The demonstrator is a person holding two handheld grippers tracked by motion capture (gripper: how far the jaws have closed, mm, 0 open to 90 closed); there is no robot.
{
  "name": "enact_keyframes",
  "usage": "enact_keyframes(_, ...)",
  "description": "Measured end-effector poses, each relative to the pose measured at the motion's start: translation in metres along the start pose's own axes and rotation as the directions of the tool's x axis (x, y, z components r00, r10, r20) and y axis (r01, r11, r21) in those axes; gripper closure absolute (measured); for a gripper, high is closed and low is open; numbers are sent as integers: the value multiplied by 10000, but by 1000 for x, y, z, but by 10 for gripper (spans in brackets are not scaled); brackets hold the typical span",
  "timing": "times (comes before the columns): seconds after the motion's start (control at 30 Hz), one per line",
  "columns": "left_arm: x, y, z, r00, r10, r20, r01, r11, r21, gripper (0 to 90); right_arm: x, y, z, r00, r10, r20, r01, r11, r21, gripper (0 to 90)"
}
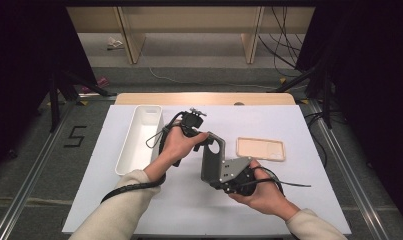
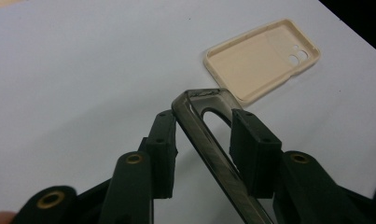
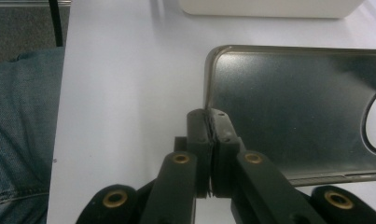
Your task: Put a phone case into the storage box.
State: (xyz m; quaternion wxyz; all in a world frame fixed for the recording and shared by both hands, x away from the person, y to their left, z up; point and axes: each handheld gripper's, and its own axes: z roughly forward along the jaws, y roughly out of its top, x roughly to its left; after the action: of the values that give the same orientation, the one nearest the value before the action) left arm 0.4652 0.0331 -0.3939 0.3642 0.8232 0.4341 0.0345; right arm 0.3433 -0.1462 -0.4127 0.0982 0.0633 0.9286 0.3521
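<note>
White paper covers the counter (image 1: 139, 210), where the right gripper (image 3: 209, 116) has its fingers clamped on one edge of a dark phone case (image 1: 212, 155) held above the middle. The left gripper (image 2: 202, 135) straddles the far end, fingers apart, not yet pressing. Squeezing squarely on the rim should prevent slipping.

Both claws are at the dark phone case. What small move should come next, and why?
Probably close the left claw the rest of the way onto the dark case. The right claw already pinches one edge, while the left pads straddle the far end with gaps either side. Gripping both ends would steady it before it goes anywhere.
</note>
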Motion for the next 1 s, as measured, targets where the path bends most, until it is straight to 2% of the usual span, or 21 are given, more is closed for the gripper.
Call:
enact_keyframes(0.13, -2, 0, 0, 9990, -433, 111, 432, 9990, 77, 664, 2, 0, 2, 10000, -86, -40, 86, 9999, 86, 894)
enact_keyframes(0.3, -7, 2, -7, 9937, -1005, 498, 1023, 9941, -364, 723, 4, 1, 3, 9995, -308, 23, 307, 9992, 267, 894)
enact_keyframes(0.37, -9, 3, -9, 9918, -1121, 611, 1152, 9920, -506, 741, 3, 0, 4, 9992, -398, 38, 397, 9985, 370, 892)
enact_keyframes(0.47, -14, 3, -12, 9913, -950, 911, 1032, 9906, -897, 785, 4, 0, 6, 9988, -451, 187, 442, 9980, 445, 880)
enact_keyframes(0.5, -16, 3, -14, 9959, -595, 675, 661, 9928, -995, 811, 4, -1, 6, 9987, -447, 239, 435, 9979, 490, 869)
enact_keyframes(0.53, -19, 3, -15, 10000, 67, -58, -73, 9939, -1104, 810, 3, -1, 7, 9988, -417, 265, 404, 9980, 478, 837)
enact_keyframes(0.57, -21, 3, -16, 9992, 359, -194, -381, 9913, -1262, 811, 3, -2, 6, 9988, -367, 319, 351, 9982, 494, 818)
enact_keyframes(0.67, -21, 0, -18, 9988, 485, 41, -469, 9821, -1824, 812, 1, -4, 4, 9984, -213, 530, 195, 9992, 345, 757)
enact_keyframes(0.73, -20, -2, -20, 9962, 859, -158, -873, 9721, -2179, 812, 0, -6, 1, 9976, -23, 690, 13, 9999, 144, 702)
enact_keyframes(0.8, -18, -4, -23, 9942, 1035, -277, -1072, 9629, -2478, 812, -2, -8, -1, 9964, 198, 823, -197, 9998, -18, 615)
enact_keyframes(0.87, -16, -6, -27, 9910, 1294, -331, -1335, 9502, -2816, 812, -4, -11, -3, 9943, 493, 943, -473, 9986, -229, 544)
enact_keyframes(0.93, -14, -9, -32, 9868, 1569, -389, -1611, 9347, -3170, 811, -6, -16, -5, 9908, 860, 1046, -818, 9957, -439, 470)
enact_keyframes(1.0, -12, -11, -36, 9837, 1733, -486, -1795, 9246, -3360, 811, -8, -20, -8, 9841, 1265, 1249, -1189, 9907, -661, 401)
